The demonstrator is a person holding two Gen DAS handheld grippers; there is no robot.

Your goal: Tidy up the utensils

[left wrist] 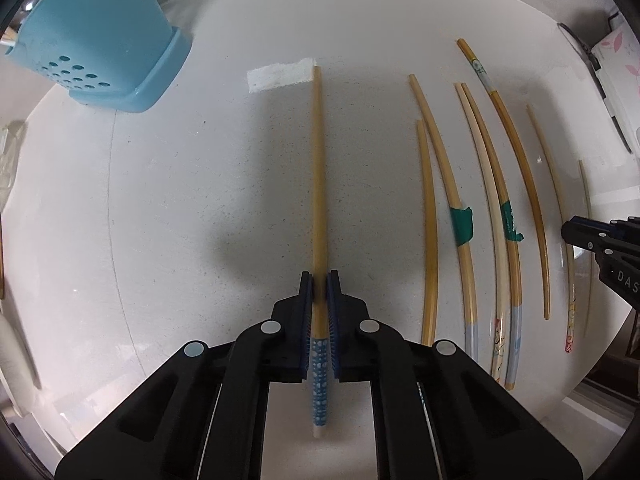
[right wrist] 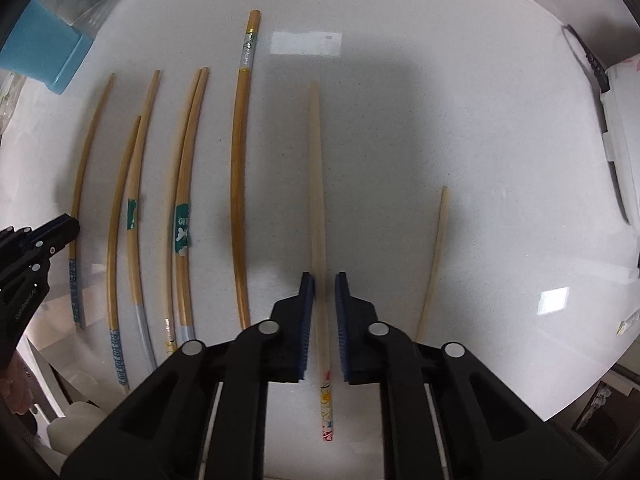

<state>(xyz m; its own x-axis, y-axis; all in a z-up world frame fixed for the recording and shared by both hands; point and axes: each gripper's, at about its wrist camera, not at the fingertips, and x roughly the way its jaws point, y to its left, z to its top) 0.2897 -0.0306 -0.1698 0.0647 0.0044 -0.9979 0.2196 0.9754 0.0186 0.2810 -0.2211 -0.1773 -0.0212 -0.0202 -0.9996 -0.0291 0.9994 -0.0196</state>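
Left wrist view had the left claw pointing down at the pale speckled surface, jaws clamped on a chopstick with a blue dotted end. That stick ran from 6 o'clock up toward 12, its tip just beside a white tape patch. At 10 o'clock leaned the blue perforated holder. Toward 3 o'clock lay a row of loose chopsticks, two of them wrapped in green bands, and the other claw poked in at the right edge.

Right wrist view showed the right claw also aimed down, jaws drawn in around a pale chopstick with a floral end; the left pad touched the stick, while a slim gap showed on the right. A thin plain chopstick lay apart at 3 o'clock, the row at 9 o'clock, and the holder at 10 o'clock.
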